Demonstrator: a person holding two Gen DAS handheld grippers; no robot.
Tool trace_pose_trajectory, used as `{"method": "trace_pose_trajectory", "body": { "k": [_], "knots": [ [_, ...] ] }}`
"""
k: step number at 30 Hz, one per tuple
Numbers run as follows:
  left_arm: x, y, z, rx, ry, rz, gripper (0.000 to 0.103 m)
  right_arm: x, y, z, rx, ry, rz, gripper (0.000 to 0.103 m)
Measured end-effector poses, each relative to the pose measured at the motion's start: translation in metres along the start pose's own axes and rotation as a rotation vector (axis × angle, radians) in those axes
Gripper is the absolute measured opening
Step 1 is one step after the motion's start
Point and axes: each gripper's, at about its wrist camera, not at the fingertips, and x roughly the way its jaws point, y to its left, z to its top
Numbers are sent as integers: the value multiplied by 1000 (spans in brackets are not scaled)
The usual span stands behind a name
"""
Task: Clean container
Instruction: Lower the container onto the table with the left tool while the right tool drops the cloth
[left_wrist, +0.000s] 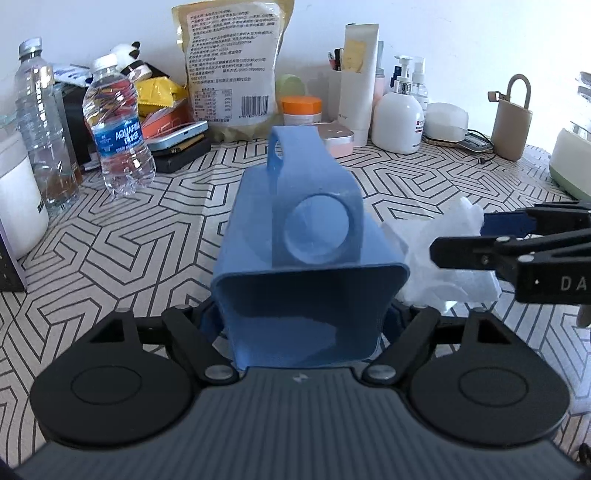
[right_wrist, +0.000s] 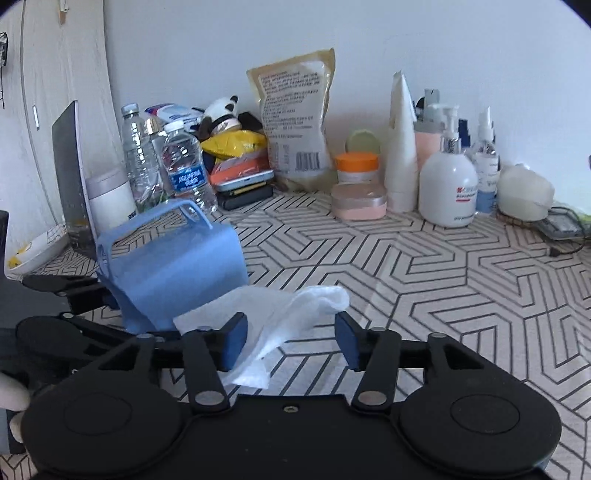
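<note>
A blue plastic container (left_wrist: 295, 236) with a strap handle lies tipped on its side, its open mouth facing the left wrist camera. My left gripper (left_wrist: 303, 325) is shut on it, with a finger on either side of the mouth. From the right wrist view the container (right_wrist: 173, 269) sits at the left, and the left gripper's fingers (right_wrist: 74, 286) reach it from that side. A crumpled white wipe (right_wrist: 280, 317) lies on the patterned table just right of the container. My right gripper (right_wrist: 291, 341) stands open around the wipe (left_wrist: 443, 254), its pads apart. In the left wrist view the right gripper (left_wrist: 460, 238) comes in from the right.
Along the back wall stand two water bottles (left_wrist: 118, 129), a tan food bag (left_wrist: 232, 62), an orange-lidded jar (left_wrist: 301, 109), a pink tin (right_wrist: 358, 201), a white pump bottle (right_wrist: 448, 184) and a beige pouch (left_wrist: 511, 122). A dark upright panel (right_wrist: 68, 173) stands at the far left.
</note>
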Motion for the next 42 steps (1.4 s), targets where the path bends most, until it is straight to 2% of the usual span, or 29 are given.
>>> {"method": "trace_pose_trajectory", "body": {
  "k": [4, 7, 16, 19, 21, 23, 27, 32, 35, 38, 42],
  "knots": [
    [-2, 0, -1, -6, -11, 0, 83, -4, -5, 1, 39, -19, -43, 67],
    [-6, -1, -2, -2, -29, 0, 88, -6, -11, 3, 73, -36, -76, 79],
    [-22, 14, -7, -75, -92, -37, 92, -14, -13, 2, 81, -73, -74, 80],
    [-28, 16, -10, -80, -109, -66, 92, -25, -13, 3, 88, -130, -98, 80],
    [-35, 21, -13, -102, -136, -83, 92, -34, -17, 2, 125, -172, -55, 83],
    [-41, 25, -17, -133, -147, -70, 93, -37, -18, 0, 159, -178, -51, 83],
    [-49, 27, -23, -120, -138, -75, 93, -43, -5, -5, 137, -119, -113, 83],
    [-52, 24, -30, -97, -55, -64, 93, -53, 25, -22, 85, -52, -80, 83],
    [-55, 19, -33, -51, -39, -94, 93, -59, 42, -31, 38, -16, -92, 83],
    [-55, 10, -34, 3, -15, -94, 93, -62, 48, -40, 38, -5, -118, 87],
    [-53, 8, -35, 19, 22, -114, 94, -59, 43, -49, 76, 18, -161, 87]
  ]
}}
